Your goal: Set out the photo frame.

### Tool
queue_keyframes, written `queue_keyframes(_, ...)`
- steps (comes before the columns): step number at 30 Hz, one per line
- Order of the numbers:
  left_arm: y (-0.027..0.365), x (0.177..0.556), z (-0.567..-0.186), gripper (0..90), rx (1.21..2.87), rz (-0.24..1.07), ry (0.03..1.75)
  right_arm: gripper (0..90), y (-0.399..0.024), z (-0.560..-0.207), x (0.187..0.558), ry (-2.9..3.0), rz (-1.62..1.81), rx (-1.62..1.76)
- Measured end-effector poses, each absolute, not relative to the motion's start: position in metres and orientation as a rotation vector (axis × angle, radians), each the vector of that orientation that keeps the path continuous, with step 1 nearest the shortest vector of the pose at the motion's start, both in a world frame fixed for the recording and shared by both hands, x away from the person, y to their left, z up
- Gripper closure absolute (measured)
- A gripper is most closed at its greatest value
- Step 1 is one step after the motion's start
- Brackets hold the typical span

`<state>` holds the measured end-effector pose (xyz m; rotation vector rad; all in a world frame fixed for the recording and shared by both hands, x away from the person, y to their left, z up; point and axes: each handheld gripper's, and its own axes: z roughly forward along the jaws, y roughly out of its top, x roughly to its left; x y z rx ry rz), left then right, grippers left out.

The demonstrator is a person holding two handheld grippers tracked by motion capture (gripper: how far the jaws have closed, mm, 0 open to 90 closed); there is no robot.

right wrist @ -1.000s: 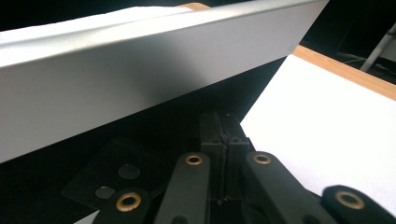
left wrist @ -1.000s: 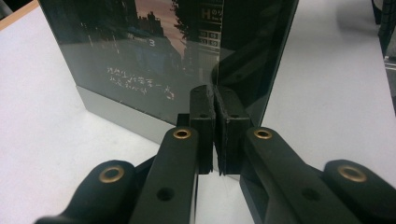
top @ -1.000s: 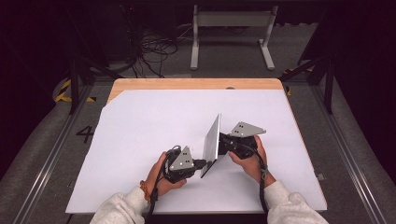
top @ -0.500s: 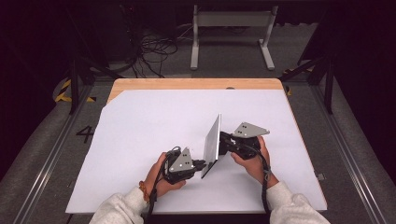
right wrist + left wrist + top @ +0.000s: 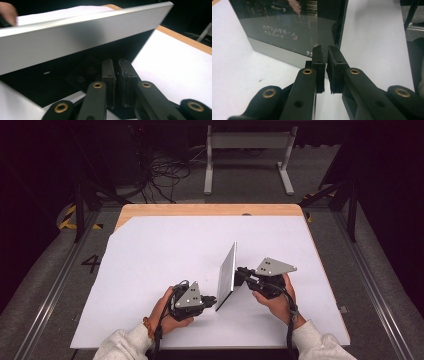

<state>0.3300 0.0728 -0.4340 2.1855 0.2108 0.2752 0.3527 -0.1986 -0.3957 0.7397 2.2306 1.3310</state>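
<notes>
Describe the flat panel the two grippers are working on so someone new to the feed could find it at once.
Start at the white sheet covering the wooden table. Near its front edge, between the left gripper and the right gripper, stands the thin rectangular panel, tilted up on one edge. It is grey-backed with a dark glossy face, the one upright thing there.

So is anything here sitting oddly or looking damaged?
Yes: the flat panel stands tilted on its lower edge on the white table instead of lying flat, propped between the left gripper and right gripper. Its dark glossy face carries pale smudges. No cracks show.
</notes>
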Motion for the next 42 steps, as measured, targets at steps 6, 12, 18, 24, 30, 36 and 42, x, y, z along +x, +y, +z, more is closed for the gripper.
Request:
queue_keyframes(6,0.064,0.327,-0.436,83.9,2.203,0.280,0.195,89.1,-0.197,-0.395,0.342,2.267,1.372,0.693)
queue_keyframes(12,0.062,0.329,-0.437,85.2,2.203,0.281,0.214,88.6,-0.192,-0.398,0.341,2.289,1.374,0.673)
queue_keyframes(18,0.057,0.327,-0.437,86.6,2.208,0.281,0.202,88.4,-0.192,-0.398,0.343,2.285,1.391,0.670)
queue_keyframes(24,0.049,0.327,-0.439,86.9,2.204,0.271,0.194,88.8,-0.194,-0.397,0.346,2.287,1.402,0.664)
queue_keyframes(30,0.042,0.328,-0.441,86.2,2.209,0.272,0.188,89.2,-0.197,-0.397,0.349,2.283,1.403,0.672)
queue_keyframes(36,0.036,0.330,-0.442,85.2,2.198,0.274,0.193,88.7,-0.201,-0.398,0.351,2.277,1.403,0.688)
queue_keyframes(42,0.035,0.331,-0.442,83.5,2.194,0.282,0.201,87.9,-0.204,-0.397,0.351,2.275,1.390,0.691)
